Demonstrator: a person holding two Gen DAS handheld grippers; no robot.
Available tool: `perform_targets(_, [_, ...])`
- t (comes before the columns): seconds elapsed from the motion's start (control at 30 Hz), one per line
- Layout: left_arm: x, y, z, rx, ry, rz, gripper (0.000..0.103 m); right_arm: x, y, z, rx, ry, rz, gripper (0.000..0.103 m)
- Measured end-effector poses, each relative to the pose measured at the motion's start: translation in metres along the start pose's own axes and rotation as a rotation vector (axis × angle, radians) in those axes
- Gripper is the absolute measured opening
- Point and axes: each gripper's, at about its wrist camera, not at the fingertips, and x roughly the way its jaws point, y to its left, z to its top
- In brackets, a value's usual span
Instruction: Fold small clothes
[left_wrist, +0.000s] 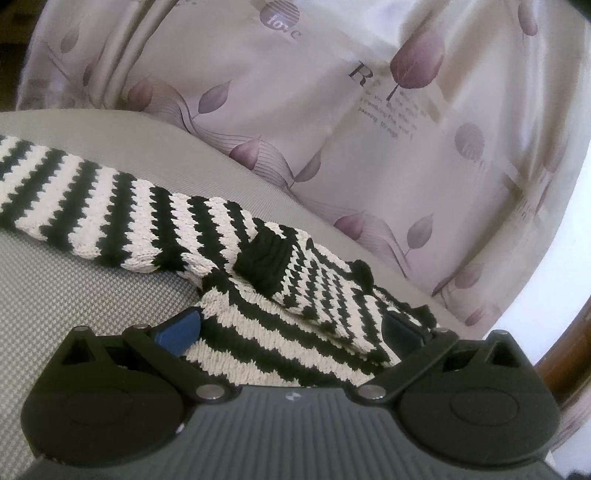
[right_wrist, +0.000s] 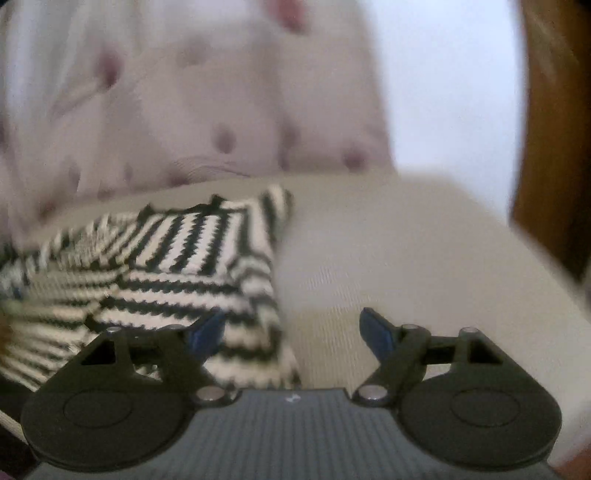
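A small black-and-white striped knit sweater (left_wrist: 207, 236) lies on a grey woven cushion (left_wrist: 55, 302). One sleeve stretches to the left and another is folded over the body, its black cuff (left_wrist: 264, 264) on top. My left gripper (left_wrist: 291, 325) is open, its blue fingers standing on either side of the sweater's near edge, low over the knit. In the blurred right wrist view the sweater (right_wrist: 177, 258) lies left of centre. My right gripper (right_wrist: 291, 332) is open over the sweater's right edge, its left finger (right_wrist: 205, 332) above the knit and its right finger (right_wrist: 376, 332) above the bare cushion.
A pale curtain (left_wrist: 332, 122) with purple leaf prints hangs right behind the cushion. A brown wooden post (right_wrist: 546, 147) stands at the far right. The cushion (right_wrist: 406, 258) is bare to the right of the sweater.
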Motion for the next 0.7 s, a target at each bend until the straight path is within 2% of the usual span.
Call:
perform_targets(0.07, [0.000,-0.001,0.000,0.007,0.001,0.004,0.103,0.029,0.027,0.015,-0.136,0.009,0.021,0.080])
perform_targets(0.2, [0.000,0.000,0.000,0.008,0.004,0.005,0.103,0.099,0.078,0.025,-0.439,0.045,-0.026,0.078])
perform_targets(0.23, [0.000,0.000,0.000,0.007,0.004,0.005,0.103,0.111,0.084,0.025,-0.480,0.050,-0.038,0.060])
perform_targets(0.27, [0.000,0.000,0.000,0.008,0.004,0.005,0.103,0.124,0.089,0.023,-0.510,0.055,-0.073,0.028])
perform_targets(0.3, [0.001,0.000,0.000,0.010,0.005,0.007,0.103,0.137,0.090,0.024,-0.515,0.050,-0.133,0.022])
perform_targets(0.43, [0.001,0.001,0.000,0.011,0.009,0.006,0.103,0.142,0.046,0.031,-0.277,0.027,-0.203,0.018])
perform_targets(0.53, [0.002,0.002,0.000,0.009,0.012,0.001,0.103,0.121,-0.001,0.024,-0.028,0.023,-0.192,0.018])
perform_targets(0.63, [0.002,0.003,0.000,0.002,0.011,-0.006,0.103,0.110,-0.021,0.015,0.038,0.022,-0.198,0.019])
perform_targets(0.7, [0.003,0.002,0.000,0.002,0.014,-0.006,0.103,0.108,-0.031,0.015,0.078,0.019,-0.099,0.022])
